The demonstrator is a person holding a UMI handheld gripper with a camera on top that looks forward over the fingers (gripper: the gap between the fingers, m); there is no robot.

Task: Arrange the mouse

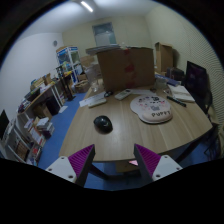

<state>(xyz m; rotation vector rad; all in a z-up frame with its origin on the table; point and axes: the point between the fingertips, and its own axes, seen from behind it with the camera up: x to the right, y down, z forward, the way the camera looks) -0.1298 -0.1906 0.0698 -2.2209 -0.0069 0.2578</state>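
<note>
A dark grey computer mouse (103, 123) lies on the wooden table (120, 140), left of a round white mouse pad with a printed pattern (152, 108). My gripper (113, 160) hangs above the table's near edge, well short of the mouse. Its two fingers with purple pads (80, 158) stand wide apart with nothing between them. The mouse is beyond the fingers, slightly left of their middle.
A large cardboard box (125, 67) stands at the table's far side. Papers (97, 99) lie left of it, a book (180, 93) and a dark monitor (197, 77) at the right. Cluttered shelves (40, 105) line the left wall; blue floor lies between.
</note>
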